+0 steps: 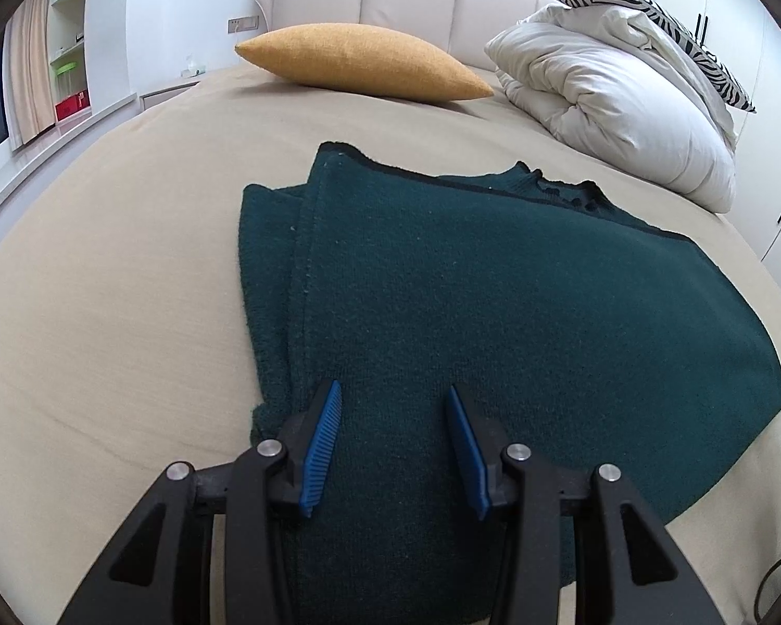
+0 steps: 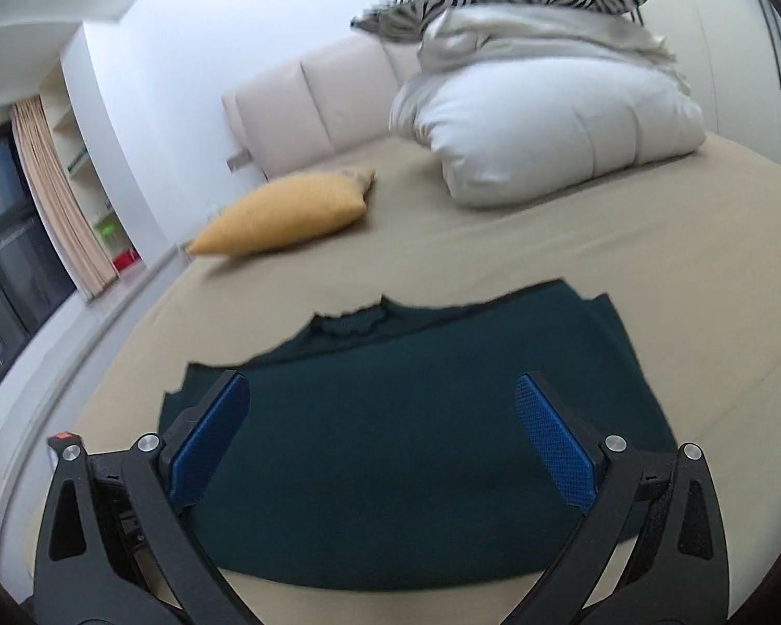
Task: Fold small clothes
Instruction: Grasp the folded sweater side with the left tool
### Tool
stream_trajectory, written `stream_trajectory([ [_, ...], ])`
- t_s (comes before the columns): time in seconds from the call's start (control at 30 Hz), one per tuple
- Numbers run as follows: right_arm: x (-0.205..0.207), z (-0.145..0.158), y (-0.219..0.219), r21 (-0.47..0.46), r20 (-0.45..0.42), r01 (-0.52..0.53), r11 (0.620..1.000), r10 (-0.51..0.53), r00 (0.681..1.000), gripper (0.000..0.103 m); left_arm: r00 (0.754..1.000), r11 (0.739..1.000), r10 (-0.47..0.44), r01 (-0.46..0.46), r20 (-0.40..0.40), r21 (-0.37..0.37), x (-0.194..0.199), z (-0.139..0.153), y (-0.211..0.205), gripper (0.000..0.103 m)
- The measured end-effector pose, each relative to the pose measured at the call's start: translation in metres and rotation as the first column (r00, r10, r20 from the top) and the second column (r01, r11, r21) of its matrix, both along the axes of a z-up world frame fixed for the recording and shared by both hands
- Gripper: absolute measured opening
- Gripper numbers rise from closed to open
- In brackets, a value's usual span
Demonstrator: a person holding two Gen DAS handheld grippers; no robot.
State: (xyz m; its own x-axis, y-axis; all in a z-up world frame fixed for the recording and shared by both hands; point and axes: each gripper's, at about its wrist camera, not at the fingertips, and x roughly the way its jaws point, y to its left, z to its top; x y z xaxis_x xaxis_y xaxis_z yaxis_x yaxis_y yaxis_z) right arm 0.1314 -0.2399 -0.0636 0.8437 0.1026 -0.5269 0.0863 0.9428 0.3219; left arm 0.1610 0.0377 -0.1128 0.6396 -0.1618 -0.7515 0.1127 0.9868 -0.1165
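Both grippers, left [image 1: 393,401] and right [image 2: 382,390], hover jaws-apart over sweater [image 1: 494,281].

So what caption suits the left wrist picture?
Open left claw poised over a dark green sweater on a beige bed.

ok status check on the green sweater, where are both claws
Left claw open, over sweater's near edge. Right claw open wide, holding nothing. Sweater flat on bed, partly folded. Nothing in the way.
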Motion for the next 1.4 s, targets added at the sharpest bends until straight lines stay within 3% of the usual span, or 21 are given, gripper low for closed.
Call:
stream_trajectory([
  [0.17,0.051,-0.036,0.022,-0.009,-0.111,-0.034,0.999,0.033,0.993,0.103,1.000,1.000,0.001,-0.001,0.000,0.000,0.000,-0.001,0.000,0.046],
  [0.23,0.066,-0.069,0.019,0.024,-0.210,-0.051,0.998,0.055,0.976,0.103,1.000,1.000,0.000,0.000,0.000,0.003,0.000,-0.001,0.000,0.046],
  [0.27,0.079,-0.100,0.018,0.039,-0.343,-0.052,0.998,0.062,0.937,0.103,1.000,1.000,0.000,0.000,-0.001,0.003,0.000,0.000,0.000,0.046],
  [0.3,0.091,-0.113,0.018,0.028,-0.370,-0.055,0.998,0.062,0.927,0.103,1.000,1.000,0.001,-0.001,-0.003,0.003,0.000,0.000,0.000,0.046],
  [0.37,0.081,-0.107,0.032,-0.070,-0.311,-0.089,0.994,0.063,0.948,0.103,1.000,1.000,-0.003,0.003,-0.003,-0.029,-0.001,0.002,0.003,0.046],
  [0.4,0.079,-0.103,0.035,-0.065,-0.311,-0.098,0.993,0.073,0.948,0.103,1.000,0.999,-0.006,0.006,-0.004,-0.053,-0.001,0.004,0.006,0.045],
  [0.5,0.066,-0.091,0.027,0.045,-0.255,-0.090,0.995,0.098,0.962,0.103,1.000,0.991,0.025,-0.024,0.007,-0.129,-0.012,0.020,0.023,0.046],
  [0.57,0.058,-0.080,0.022,0.084,-0.209,-0.103,0.991,0.119,0.971,0.103,0.994,0.986,0.099,-0.094,0.035,-0.142,-0.022,0.032,0.039,0.058],
  [0.63,0.054,-0.073,0.021,0.100,-0.190,-0.120,0.988,0.138,0.972,0.103,0.989,0.974,0.144,-0.136,0.033,-0.182,-0.025,0.037,0.055,0.060],
  [0.73,0.057,-0.068,0.016,0.174,-0.172,-0.163,0.971,0.193,0.966,0.103,0.981,0.935,0.187,-0.194,-0.053,-0.298,-0.017,0.029,0.081,0.060],
  [0.8,0.057,-0.068,0.013,0.226,-0.167,-0.184,0.957,0.224,0.960,0.103,0.977,0.907,0.146,-0.194,-0.153,-0.374,-0.002,0.013,0.085,0.060],
  [0.87,0.056,-0.070,0.009,0.289,-0.164,-0.200,0.936,0.254,0.953,0.103,0.971,0.878,0.111,-0.196,-0.212,-0.436,0.008,-0.003,0.084,0.060],
  [0.93,0.056,-0.075,0.005,0.369,-0.161,-0.207,0.906,0.282,0.946,0.102,0.968,0.871,0.111,-0.204,-0.226,-0.447,0.013,-0.005,0.082,0.063],
  [1.1,0.065,-0.096,-0.003,0.543,-0.161,-0.231,0.807,0.370,0.915,0.099,0.959,0.826,0.047,-0.194,-0.278,-0.529,0.030,-0.010,0.086,0.067],
  [1.13,0.067,-0.099,-0.003,0.574,-0.157,-0.233,0.785,0.385,0.910,0.097,0.957,0.810,0.035,-0.197,-0.289,-0.552,0.035,-0.013,0.089,0.064],
  [1.17,0.069,-0.101,-0.003,0.597,-0.159,-0.231,0.768,0.396,0.904,0.097,0.951,0.795,0.032,-0.212,-0.309,-0.568,0.040,-0.016,0.092,0.053],
  [1.2,0.070,-0.103,-0.002,0.607,-0.163,-0.231,0.760,0.404,0.900,0.097,0.947,0.792,0.033,-0.220,-0.320,-0.570,0.041,-0.017,0.094,0.038],
  [1.27,0.076,-0.107,0.003,0.604,-0.193,-0.231,0.763,0.421,0.886,0.097,0.940,0.806,0.016,-0.214,-0.341,-0.552,0.045,-0.020,0.091,0.022],
  [1.4,0.079,-0.104,0.015,0.518,-0.221,-0.239,0.821,0.398,0.890,0.098,0.947,0.835,-0.005,-0.172,-0.321,-0.522,0.043,-0.017,0.084,0.020],
])
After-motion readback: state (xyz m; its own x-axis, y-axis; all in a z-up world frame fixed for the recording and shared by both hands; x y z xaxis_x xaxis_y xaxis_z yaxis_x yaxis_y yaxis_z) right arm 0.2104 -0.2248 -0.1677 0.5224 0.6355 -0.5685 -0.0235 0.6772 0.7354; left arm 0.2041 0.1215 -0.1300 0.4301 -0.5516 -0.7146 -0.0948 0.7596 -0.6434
